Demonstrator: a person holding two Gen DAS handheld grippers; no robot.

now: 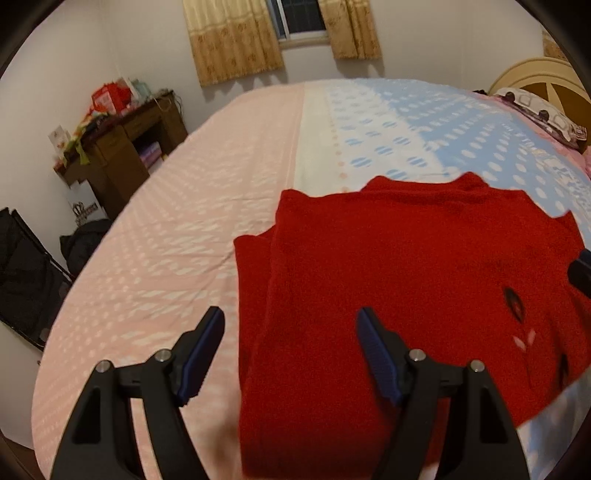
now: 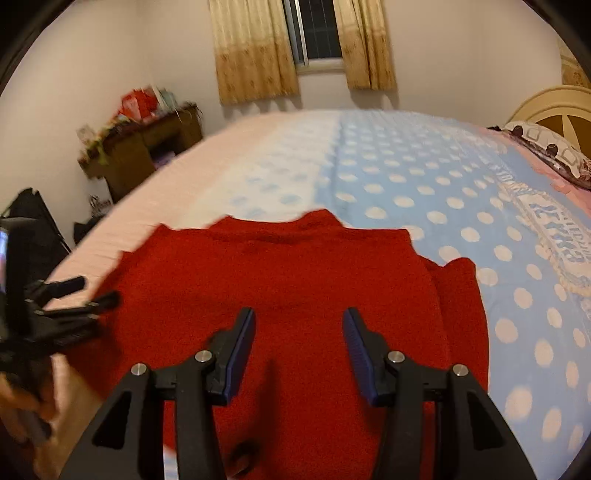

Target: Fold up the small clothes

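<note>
1. one red sweater [image 1: 406, 280] lies flat on the bed [image 1: 177, 229], near its close edge, straddling the line where the pink half of the cover meets the blue polka-dot half; the broad, flat surface is probably why the folding is done here.
2. both side panels appear already turned in: a narrow folded layer shows along the garment's left edge in the left wrist view, and another along its right edge in the right wrist view. by that reading, the crosswise fold is what remains.
3. the left gripper [image 1: 291, 332] hovers with its jaws wide apart and nothing between them, poised above the sweater's left edge; one finger sits over pink cover, the other over red knit, a stance that suits taking that edge.
4. the right gripper [image 2: 299, 332] is likewise spread wide and empty, centred above the sweater's body, lower half.
5. whether either gripper touches the cloth cannot be told from these angles.
6. the count: one garment, two grippers, four blue-padded fingers, none gripping.
7. in the background: one window [image 2: 317, 29] flanked by two tan curtains, one cluttered wooden desk [image 1: 129, 147] at the left wall, one patterned pillow [image 1: 539, 110] by the headboard [image 2: 554, 110].
8. the right wrist view is motion-blurred at its left side, where the other tool shows.
</note>
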